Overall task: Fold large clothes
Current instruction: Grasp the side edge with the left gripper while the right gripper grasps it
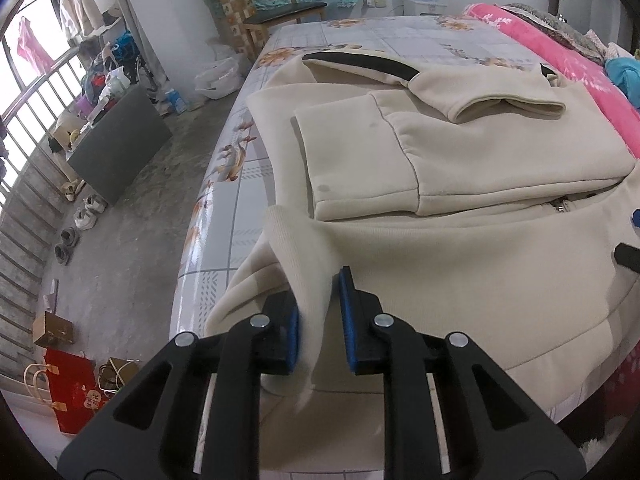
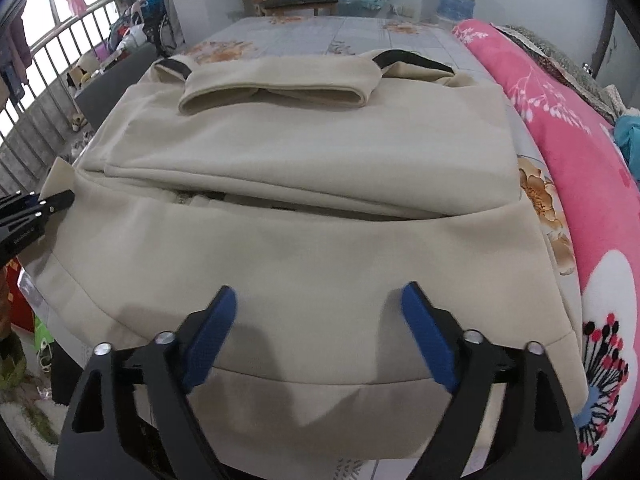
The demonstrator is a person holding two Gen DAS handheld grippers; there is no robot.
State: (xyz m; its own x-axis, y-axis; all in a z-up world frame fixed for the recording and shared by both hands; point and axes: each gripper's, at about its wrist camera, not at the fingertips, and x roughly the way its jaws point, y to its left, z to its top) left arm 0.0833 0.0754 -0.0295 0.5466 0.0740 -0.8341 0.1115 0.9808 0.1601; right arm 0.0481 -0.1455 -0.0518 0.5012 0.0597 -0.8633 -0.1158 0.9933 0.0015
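Note:
A cream zip jacket (image 1: 460, 264) lies flat on the bed, both sleeves folded across its chest. My left gripper (image 1: 320, 292) is at the jacket's near left corner, shut on the ribbed hem (image 1: 288, 240), which stands lifted and twisted between the blue pads. In the right wrist view the jacket (image 2: 304, 152) fills the middle, and the left gripper (image 2: 56, 202) shows at the left edge, on that corner. My right gripper (image 2: 320, 290) hovers open and wide above the near hem, right of centre; no cloth is between its pads. Its tip shows at the left wrist view's edge (image 1: 628, 256).
The bed's flowered grey sheet (image 1: 400, 36) extends beyond the jacket. A rolled pink blanket (image 2: 580, 184) runs along the right side. Left of the bed is concrete floor with shoes (image 1: 86, 212), a grey box (image 1: 120, 148) and paper bags (image 1: 72, 392). A wooden chair (image 1: 280, 12) stands past the bed's far end.

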